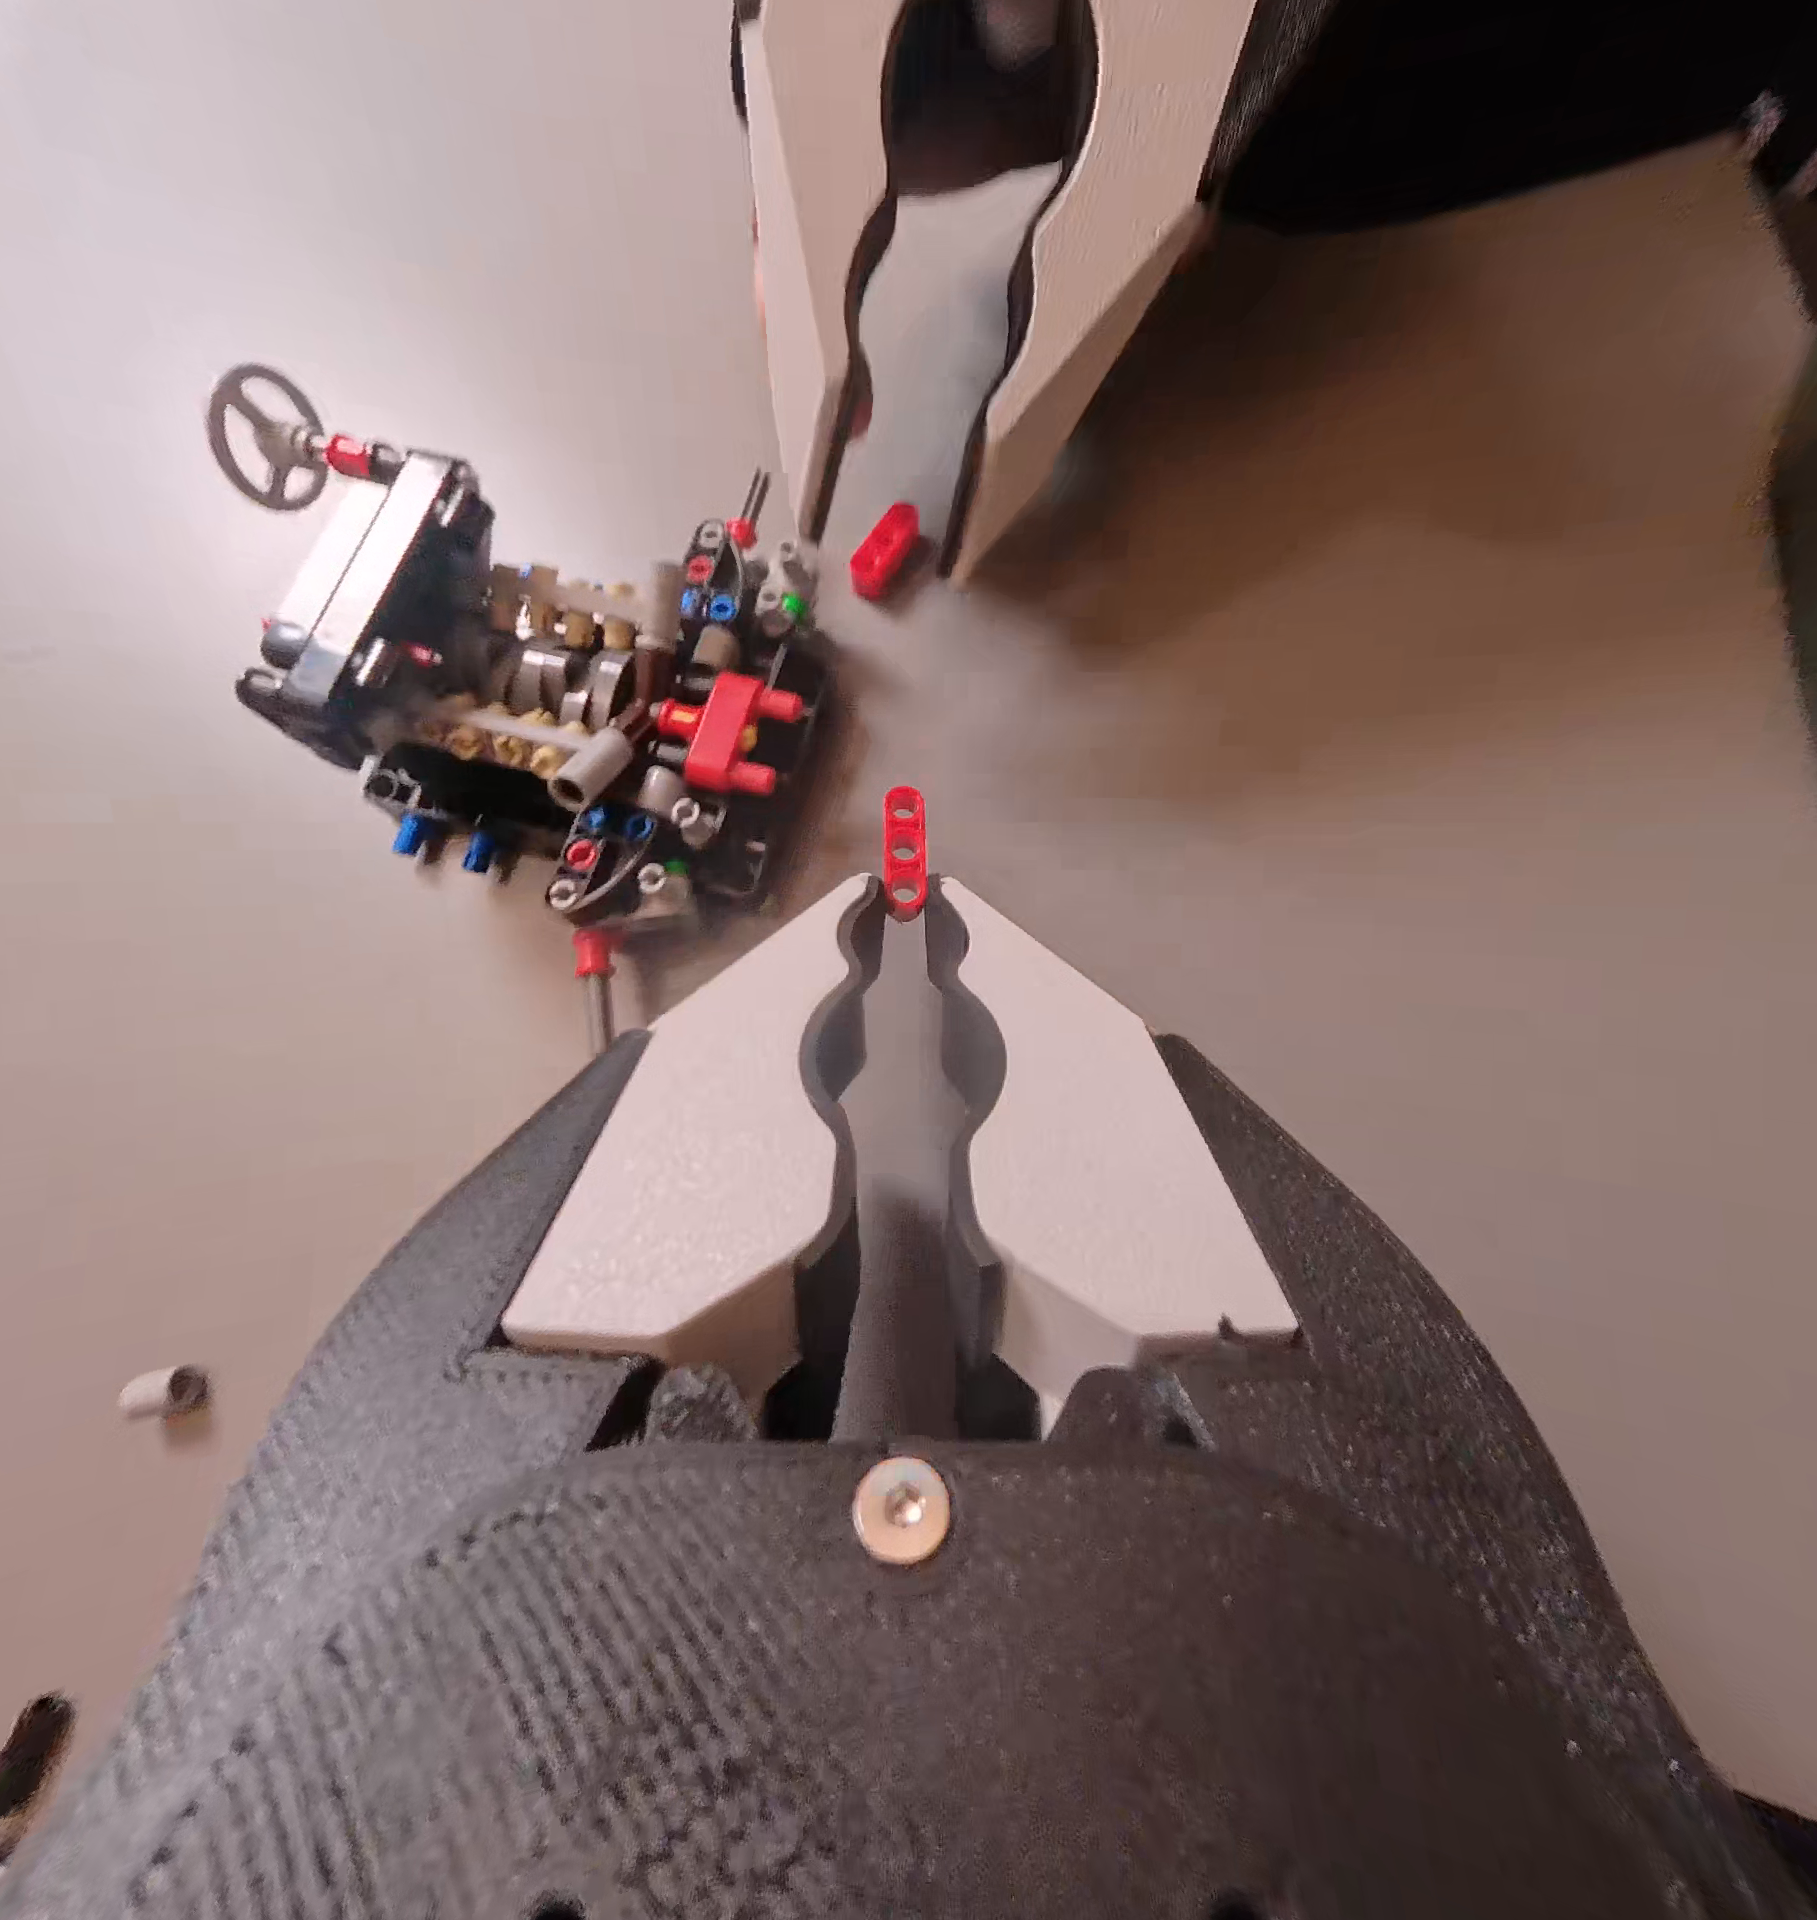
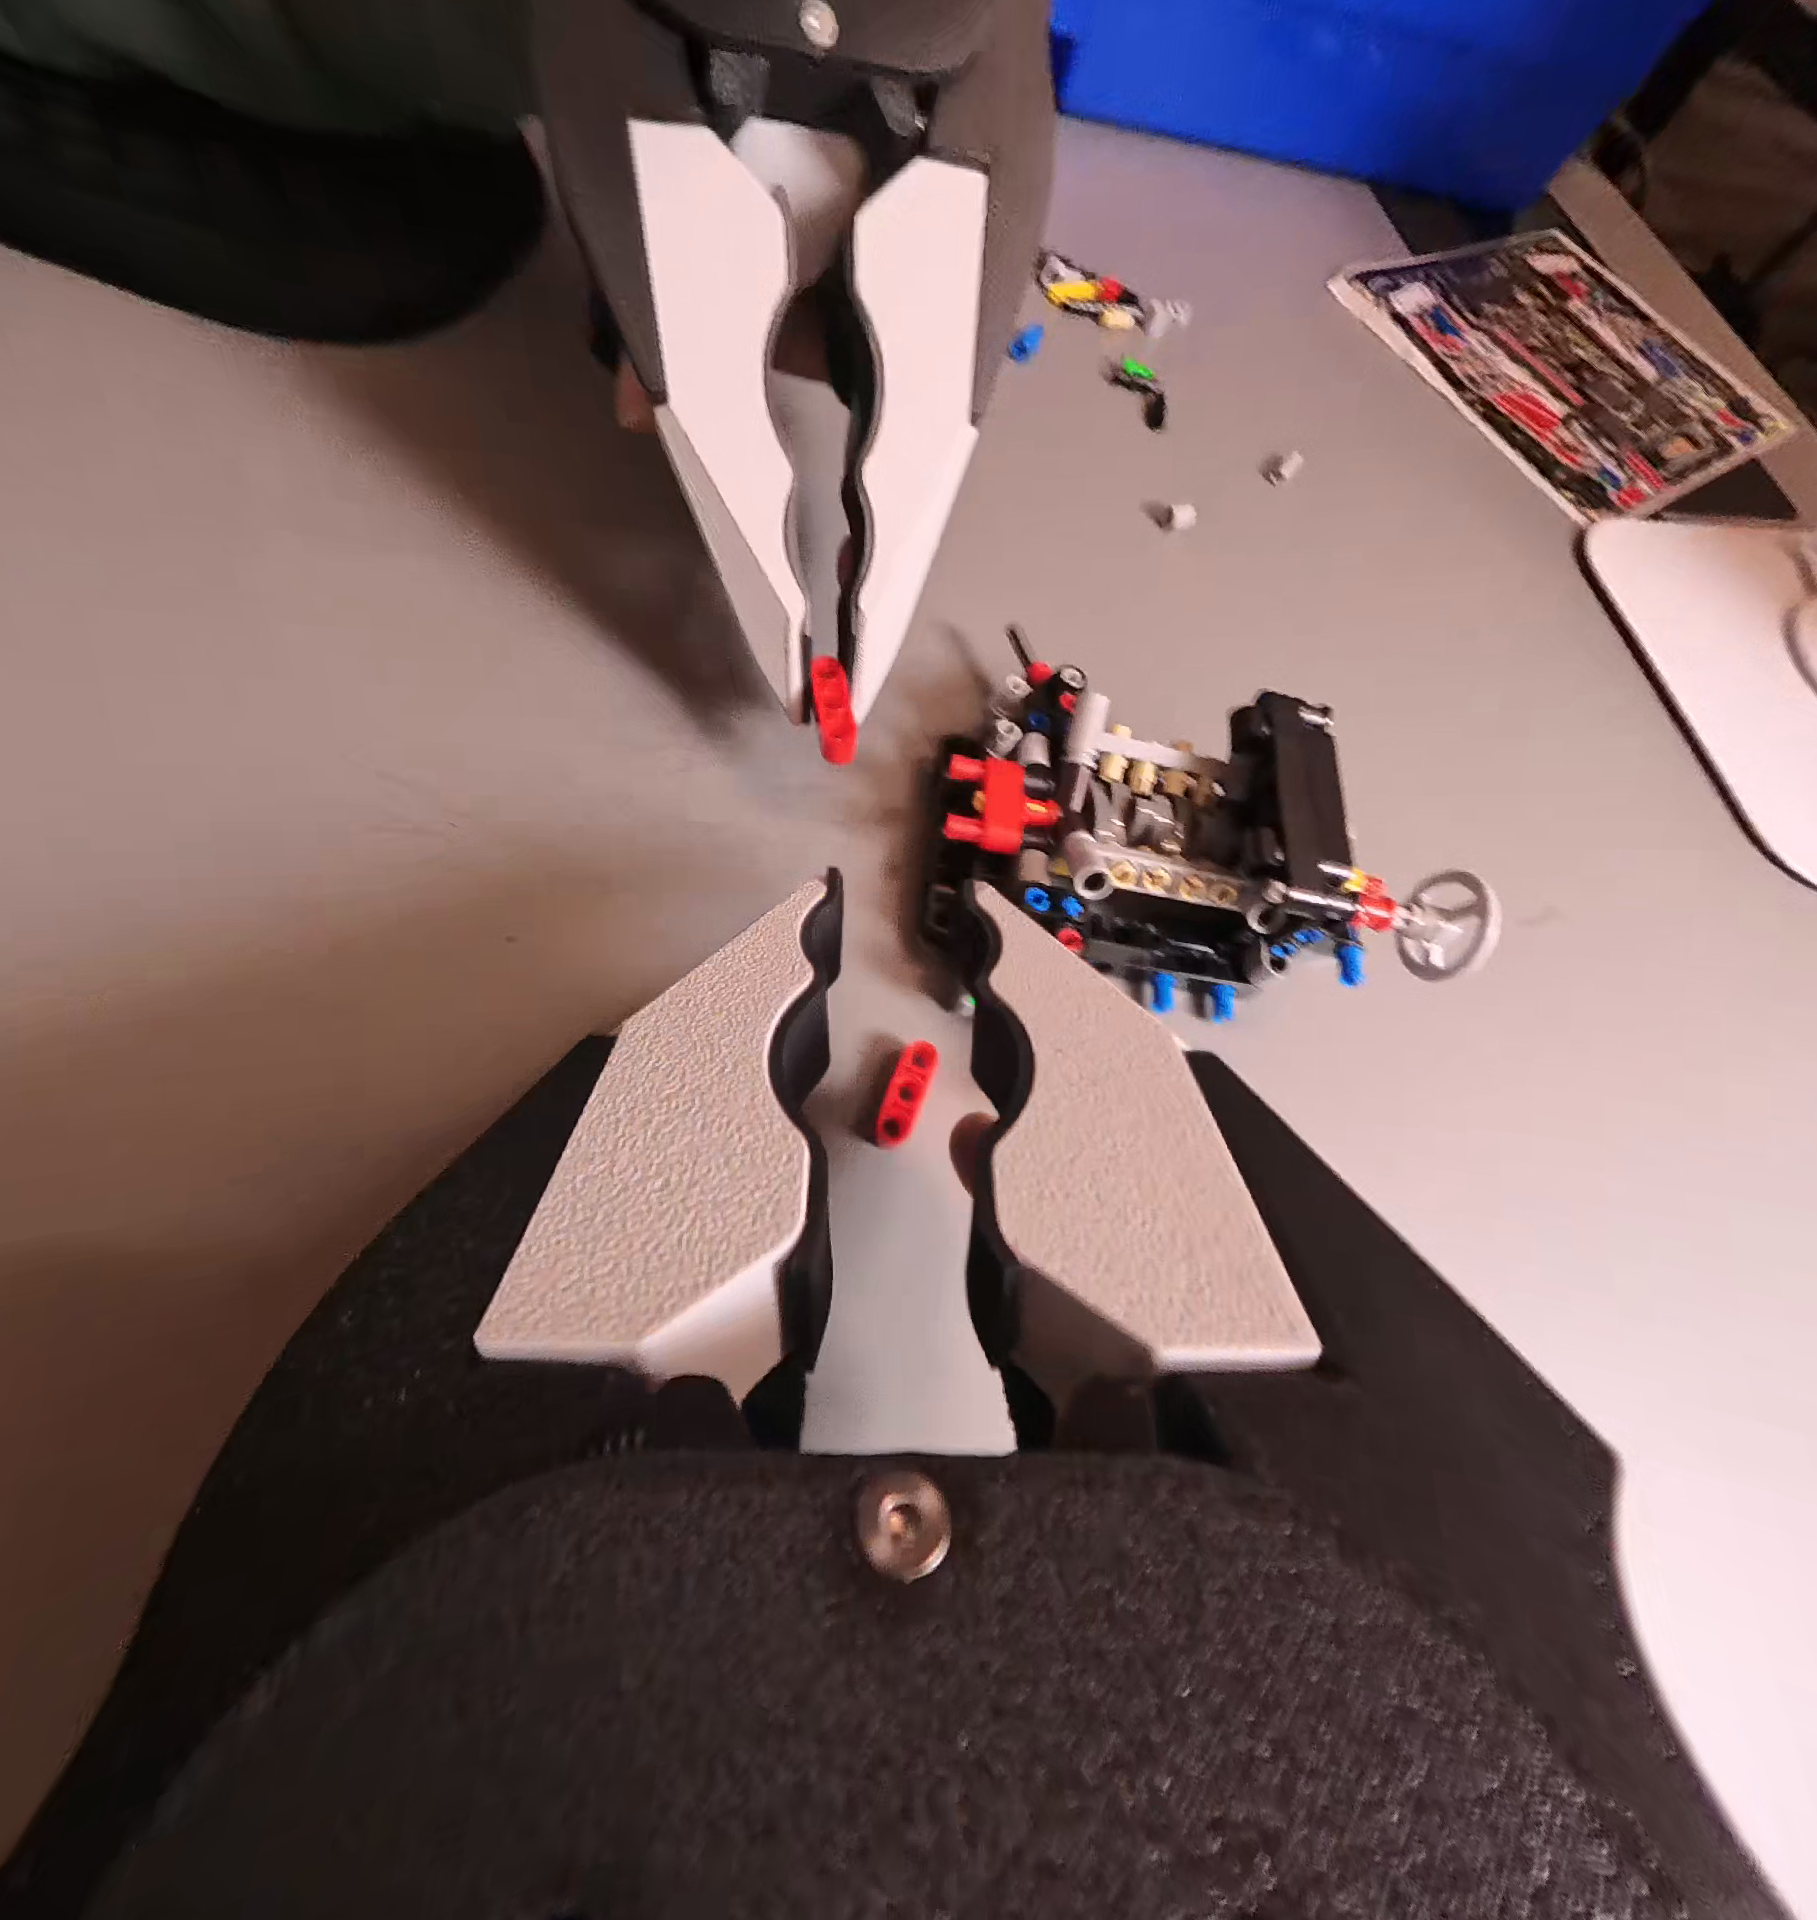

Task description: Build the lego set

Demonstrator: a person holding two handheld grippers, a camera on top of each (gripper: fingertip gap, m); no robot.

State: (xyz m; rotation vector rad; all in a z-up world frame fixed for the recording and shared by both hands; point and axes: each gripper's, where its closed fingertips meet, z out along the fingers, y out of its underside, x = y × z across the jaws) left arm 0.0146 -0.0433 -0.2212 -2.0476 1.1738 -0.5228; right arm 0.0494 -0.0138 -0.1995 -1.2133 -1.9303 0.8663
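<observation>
My left gripper (image 1: pixel 906 883) is shut on a small red beam with holes (image 1: pixel 902 850), held by one end above the table; the same beam shows in the right wrist view (image 2: pixel 833 709) in the far gripper (image 2: pixel 829 717). The part-built lego model (image 1: pixel 530 675), black with red, blue and tan parts and a grey steering wheel (image 1: pixel 265 436), lies to its left; in the right wrist view the model (image 2: pixel 1143 831) is just right of centre. My right gripper (image 2: pixel 904 899) is open above a second red beam (image 2: pixel 902 1091) lying on the table, also in the left wrist view (image 1: pixel 883 551) between the far gripper's fingers (image 1: pixel 888 561).
Loose small pieces (image 2: pixel 1101 301) lie at the back of the grey table (image 2: pixel 364 831). An instruction sheet (image 2: pixel 1558 374) and a white flat object (image 2: pixel 1735 665) are at the right. A blue bin (image 2: pixel 1351 83) stands behind. A grey connector (image 1: pixel 164 1390) lies at the left. Left tips to right tips: about 6 cm.
</observation>
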